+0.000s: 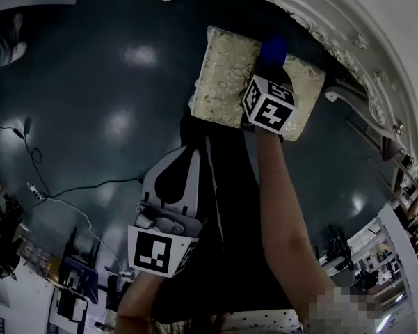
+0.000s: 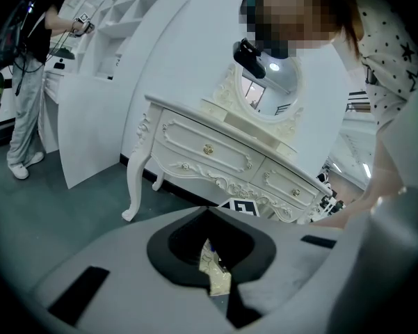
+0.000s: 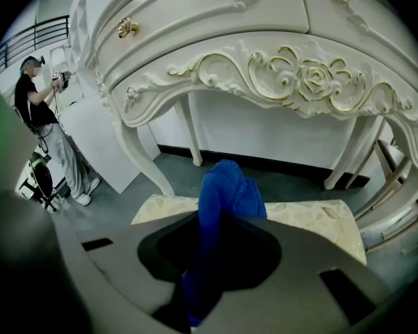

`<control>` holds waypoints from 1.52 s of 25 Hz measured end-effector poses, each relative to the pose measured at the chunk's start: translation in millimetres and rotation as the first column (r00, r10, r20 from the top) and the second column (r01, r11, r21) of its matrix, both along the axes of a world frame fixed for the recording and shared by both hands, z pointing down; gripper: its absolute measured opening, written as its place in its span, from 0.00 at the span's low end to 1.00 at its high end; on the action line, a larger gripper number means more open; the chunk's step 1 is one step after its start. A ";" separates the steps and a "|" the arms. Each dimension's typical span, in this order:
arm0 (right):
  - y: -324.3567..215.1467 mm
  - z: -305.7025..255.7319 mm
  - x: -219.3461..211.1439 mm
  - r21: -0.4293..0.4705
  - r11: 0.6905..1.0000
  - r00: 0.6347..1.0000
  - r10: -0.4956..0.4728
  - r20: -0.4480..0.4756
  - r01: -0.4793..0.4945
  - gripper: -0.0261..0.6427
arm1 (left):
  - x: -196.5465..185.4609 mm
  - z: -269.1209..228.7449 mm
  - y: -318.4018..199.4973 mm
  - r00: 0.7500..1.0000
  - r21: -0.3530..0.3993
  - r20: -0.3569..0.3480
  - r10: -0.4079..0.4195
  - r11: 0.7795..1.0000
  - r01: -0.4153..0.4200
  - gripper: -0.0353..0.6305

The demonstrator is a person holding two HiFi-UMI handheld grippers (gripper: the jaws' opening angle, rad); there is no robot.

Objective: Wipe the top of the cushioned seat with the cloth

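The cushioned seat (image 1: 226, 82) has a pale floral top and stands on the dark floor before a white dressing table. My right gripper (image 1: 270, 65) hovers over the seat's middle, shut on a blue cloth (image 1: 274, 49). In the right gripper view the cloth (image 3: 226, 190) sticks up from between the jaws, with the seat (image 3: 313, 218) just beyond it. My left gripper (image 1: 189, 129) sits lower at the seat's near left corner, jaws together with nothing in them. A sliver of the seat (image 2: 215, 273) shows through their gap in the left gripper view.
The ornate white dressing table (image 1: 348, 26) curves round the far side, its legs (image 3: 195, 127) close behind the seat. A round mirror (image 2: 271, 89) stands on it. A person (image 3: 49, 138) stands off to the left. Cables (image 1: 76, 190) trail across the floor.
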State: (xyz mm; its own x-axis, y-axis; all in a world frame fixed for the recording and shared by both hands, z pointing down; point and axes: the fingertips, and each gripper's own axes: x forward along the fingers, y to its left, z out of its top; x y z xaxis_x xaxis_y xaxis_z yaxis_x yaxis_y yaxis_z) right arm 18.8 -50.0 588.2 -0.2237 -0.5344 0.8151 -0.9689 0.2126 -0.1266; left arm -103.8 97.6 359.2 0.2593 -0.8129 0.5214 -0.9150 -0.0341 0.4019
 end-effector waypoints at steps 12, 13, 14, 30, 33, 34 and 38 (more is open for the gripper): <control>-0.1 -0.4 -31.4 0.003 0.999 0.999 -0.045 0.018 0.045 0.16 | -10.7 -1.5 6.2 1.000 -0.002 0.004 -0.031 1.000 0.031 0.05; 0.2 -0.7 -33.2 0.002 0.999 0.999 -0.048 0.018 0.048 0.16 | -12.4 -2.4 6.9 0.999 0.000 0.006 -0.036 0.999 0.036 0.05; 0.6 -0.8 -34.8 0.002 0.999 0.999 -0.051 0.018 0.051 0.16 | -13.9 -2.9 7.9 0.999 0.000 0.007 -0.041 0.999 0.041 0.05; 4.0 -1.1 -75.4 0.008 0.993 0.991 -0.122 0.051 0.122 0.16 | -26.8 -5.5 18.7 0.996 0.001 0.011 -0.087 0.996 0.087 0.05; 4.0 -1.2 -77.9 0.012 0.992 0.991 -0.125 0.054 0.124 0.16 | -27.5 -6.4 20.5 0.995 0.003 0.011 -0.096 0.995 0.096 0.05; 3.8 -0.9 -78.8 0.013 0.992 0.990 -0.127 0.056 0.126 0.16 | -27.6 -6.3 20.7 0.995 0.003 0.012 -0.099 0.995 0.099 0.05; 3.0 -0.6 -84.5 0.013 0.991 0.989 -0.132 0.067 0.132 0.16 | -28.3 -6.5 21.9 0.994 0.000 0.014 -0.110 0.994 0.110 0.05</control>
State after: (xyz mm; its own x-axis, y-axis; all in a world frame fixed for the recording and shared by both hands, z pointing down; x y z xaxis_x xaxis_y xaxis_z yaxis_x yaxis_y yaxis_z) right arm -65.7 -47.0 587.6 -0.3474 -0.5030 0.7914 -0.9215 0.3395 -0.1888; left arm -132.1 119.6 352.8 0.1612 -0.8358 0.5248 -0.9189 0.0668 0.3887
